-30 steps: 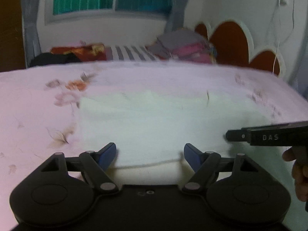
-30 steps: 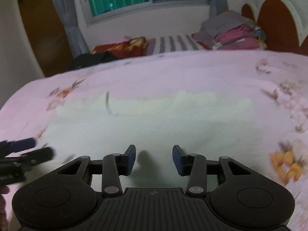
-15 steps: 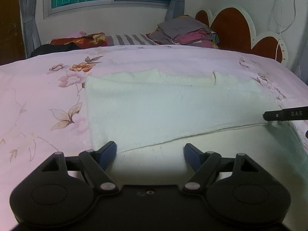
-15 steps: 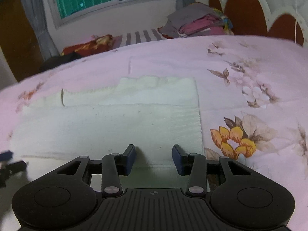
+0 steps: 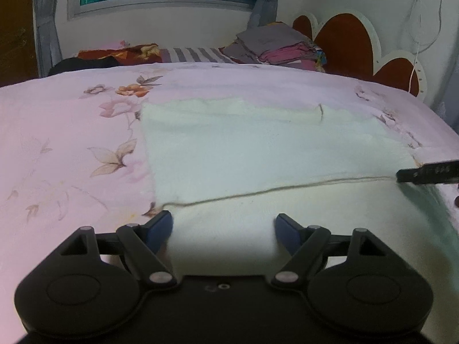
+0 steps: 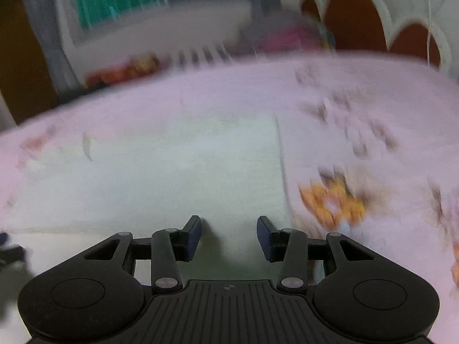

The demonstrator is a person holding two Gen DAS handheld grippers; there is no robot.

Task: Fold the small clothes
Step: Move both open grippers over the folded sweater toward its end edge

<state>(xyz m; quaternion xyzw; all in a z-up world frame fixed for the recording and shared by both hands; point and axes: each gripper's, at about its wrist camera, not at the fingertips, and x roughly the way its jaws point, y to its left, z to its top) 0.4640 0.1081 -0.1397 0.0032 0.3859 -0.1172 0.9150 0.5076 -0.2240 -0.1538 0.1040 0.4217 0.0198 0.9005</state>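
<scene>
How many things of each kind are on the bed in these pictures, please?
White cloth being folded: 1
Stack of folded clothes at the far edge: 1
Red patterned cloth at the far edge: 1
Black cloth at the far edge: 1
Striped cloth at the far edge: 1
Total: 5

Bed surface, pink floral sheet [image 5: 66,149]: flat, open L & R of white cloth [image 5: 258,154]. Far edge blocked: stacked folded clothes [image 5: 275,48], red/striped bedding [image 5: 149,54]. Headboard [image 5: 347,46] walls off R side. Right gripper tip [image 5: 427,170] juts in over cloth's R edge.
</scene>
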